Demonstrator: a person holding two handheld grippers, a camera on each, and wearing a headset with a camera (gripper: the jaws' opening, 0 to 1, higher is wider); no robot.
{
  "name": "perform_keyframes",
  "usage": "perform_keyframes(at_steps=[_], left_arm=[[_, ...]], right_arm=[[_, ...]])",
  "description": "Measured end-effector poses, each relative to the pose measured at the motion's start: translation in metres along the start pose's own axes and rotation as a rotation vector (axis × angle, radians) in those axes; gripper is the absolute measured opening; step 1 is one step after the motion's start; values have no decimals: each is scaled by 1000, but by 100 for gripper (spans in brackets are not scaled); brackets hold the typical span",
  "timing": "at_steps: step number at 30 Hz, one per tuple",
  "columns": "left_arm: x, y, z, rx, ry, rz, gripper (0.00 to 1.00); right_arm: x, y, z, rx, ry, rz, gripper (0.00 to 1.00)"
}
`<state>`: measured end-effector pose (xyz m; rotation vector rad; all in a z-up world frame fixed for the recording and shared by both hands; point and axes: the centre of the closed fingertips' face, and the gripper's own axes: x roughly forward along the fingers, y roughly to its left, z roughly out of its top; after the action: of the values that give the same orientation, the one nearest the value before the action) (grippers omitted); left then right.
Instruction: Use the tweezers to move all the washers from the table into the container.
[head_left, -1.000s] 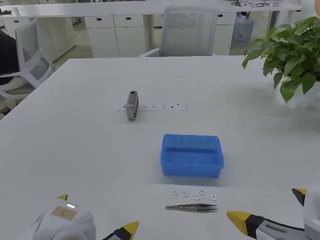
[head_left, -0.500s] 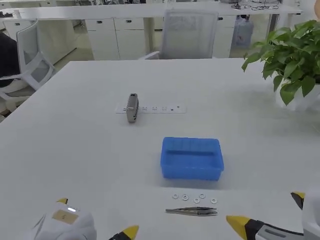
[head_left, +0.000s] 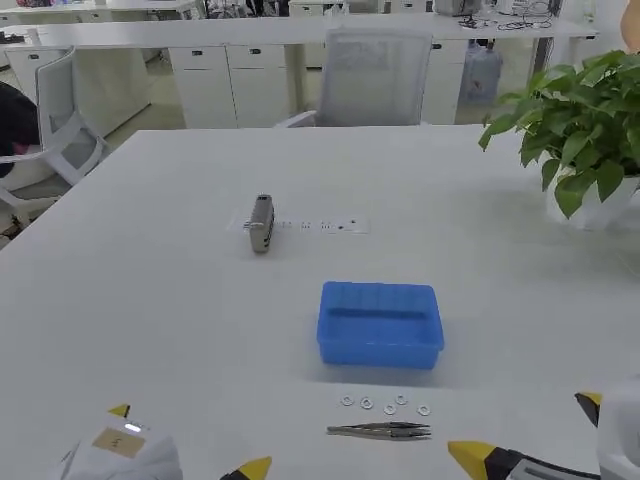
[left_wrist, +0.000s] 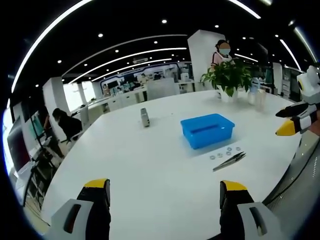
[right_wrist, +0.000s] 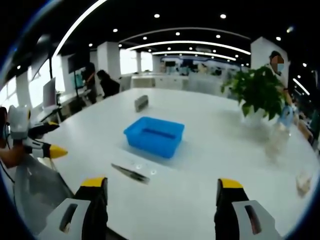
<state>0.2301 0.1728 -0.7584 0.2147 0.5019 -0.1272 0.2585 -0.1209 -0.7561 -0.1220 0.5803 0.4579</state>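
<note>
The left gripper (left_wrist: 165, 185) holds its yellow-tipped jaws spread wide, gripping nothing, above the smooth white table (head_left: 150, 300). At centre sits a rectangular blue plastic container (head_left: 380, 352). Five small round metal washers (head_left: 384, 404) lie on the table just before its near wall, with slim steel tweezers (head_left: 380, 430) flat beside them. The right gripper (right_wrist: 161, 182) is likewise spread wide, gripping nothing.

tabletop (head_left: 150, 300) looking smooth, matt white | container (head_left: 380, 325) looking like blue plastic, faintly glossy | tweezers (head_left: 380, 431) near container gleaming as bare metal | washers (head_left: 389, 408) nearer container looking pale, metallic
</note>
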Motion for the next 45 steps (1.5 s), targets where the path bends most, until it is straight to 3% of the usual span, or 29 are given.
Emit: perform_keyframes(at_steps=[5, 19, 24, 30, 45], left_arm=[[-1, 0, 3, -2, -12, -1, 92], [1, -3, 2, 3, 28, -29, 90], [7, -11, 6, 18, 45, -81, 87], [18, -27, 12, 62, 67, -176, 78], [47, -66, 15, 163, 135, -366, 61]], right_arm=[[0, 1, 0, -7, 2, 0, 88], [1, -1, -3, -8, 18, -8, 88], [1, -2, -5, -5, 27, -13, 88], [2, -2, -7, -1, 39, -13, 88], [4, 0, -13, 2, 74, -6, 87]])
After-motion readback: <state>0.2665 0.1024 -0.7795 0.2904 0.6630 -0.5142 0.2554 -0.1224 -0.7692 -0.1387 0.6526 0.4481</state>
